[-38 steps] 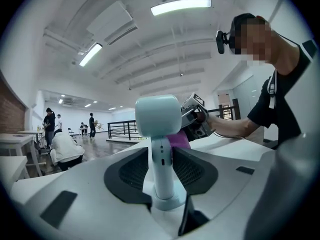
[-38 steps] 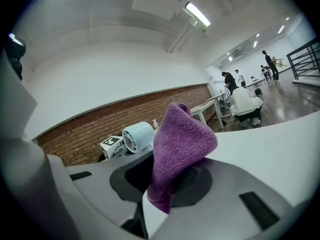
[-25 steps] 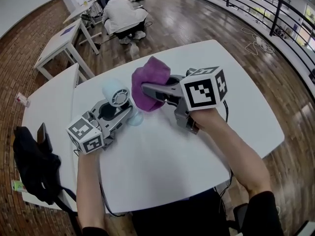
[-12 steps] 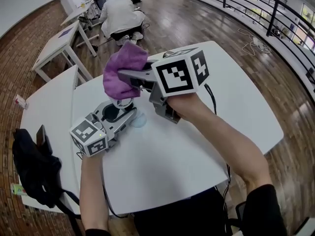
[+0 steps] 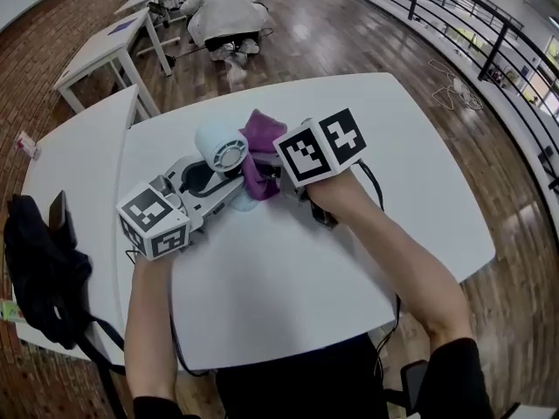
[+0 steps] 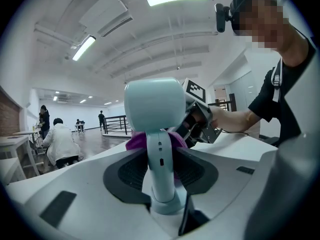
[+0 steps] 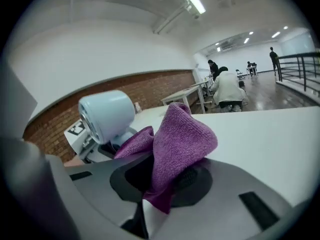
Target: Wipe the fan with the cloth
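Note:
A small pale-blue desk fan [image 5: 223,149] stands on the white table [image 5: 410,190]. My left gripper [image 5: 218,190] is shut on its stem [image 6: 161,169], with the round head [image 6: 154,104] above the jaws. My right gripper [image 5: 262,177] is shut on a purple cloth [image 5: 259,160] and holds it low, close against the fan's right side. From the right gripper view the cloth [image 7: 177,144] bunches up out of the jaws, and one fold reaches toward the fan [image 7: 106,115] below its head. I cannot tell whether the cloth touches the fan.
A second white table [image 5: 70,173] adjoins on the left, with a black bag [image 5: 44,278] hanging over its near edge. More tables [image 5: 96,55] and a crouching person in white [image 5: 223,7] are beyond, and a railing [image 5: 454,24] runs at the far right.
The right gripper lifted the cloth above the fan, then brought it down beside the fan's right side. The left gripper and the fan stayed where they were.

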`<state>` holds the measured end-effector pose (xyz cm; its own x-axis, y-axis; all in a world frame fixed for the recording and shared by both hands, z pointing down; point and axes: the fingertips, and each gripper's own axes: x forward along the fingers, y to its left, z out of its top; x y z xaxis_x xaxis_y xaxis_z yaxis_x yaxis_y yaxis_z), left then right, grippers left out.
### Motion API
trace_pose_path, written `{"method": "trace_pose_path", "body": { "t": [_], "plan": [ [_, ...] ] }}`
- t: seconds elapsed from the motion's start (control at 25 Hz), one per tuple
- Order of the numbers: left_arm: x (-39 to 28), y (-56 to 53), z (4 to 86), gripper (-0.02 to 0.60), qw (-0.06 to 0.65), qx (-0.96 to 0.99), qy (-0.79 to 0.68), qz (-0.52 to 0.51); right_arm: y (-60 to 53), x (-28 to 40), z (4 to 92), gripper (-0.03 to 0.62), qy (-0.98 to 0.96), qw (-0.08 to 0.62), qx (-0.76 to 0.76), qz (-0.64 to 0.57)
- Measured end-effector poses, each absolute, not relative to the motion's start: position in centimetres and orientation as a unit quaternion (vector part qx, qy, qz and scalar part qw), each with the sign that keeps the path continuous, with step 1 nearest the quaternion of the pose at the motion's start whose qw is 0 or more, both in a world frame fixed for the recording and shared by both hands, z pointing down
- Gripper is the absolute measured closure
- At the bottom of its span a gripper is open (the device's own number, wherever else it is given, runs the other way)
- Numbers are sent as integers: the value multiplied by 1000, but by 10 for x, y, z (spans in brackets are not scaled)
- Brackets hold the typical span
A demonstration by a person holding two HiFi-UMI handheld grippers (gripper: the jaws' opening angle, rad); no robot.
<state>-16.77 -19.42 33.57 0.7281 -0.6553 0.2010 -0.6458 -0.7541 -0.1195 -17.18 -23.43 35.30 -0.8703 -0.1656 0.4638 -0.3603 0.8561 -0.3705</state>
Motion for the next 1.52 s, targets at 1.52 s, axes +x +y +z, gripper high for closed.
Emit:
{"method": "trace_pose_path", "body": {
  "t": [1.52],
  "plan": [
    [-285, -198, 280, 425, -315, -735, 336, 498, -214, -110, 232, 525, -980, -86, 112, 140]
  ]
}}
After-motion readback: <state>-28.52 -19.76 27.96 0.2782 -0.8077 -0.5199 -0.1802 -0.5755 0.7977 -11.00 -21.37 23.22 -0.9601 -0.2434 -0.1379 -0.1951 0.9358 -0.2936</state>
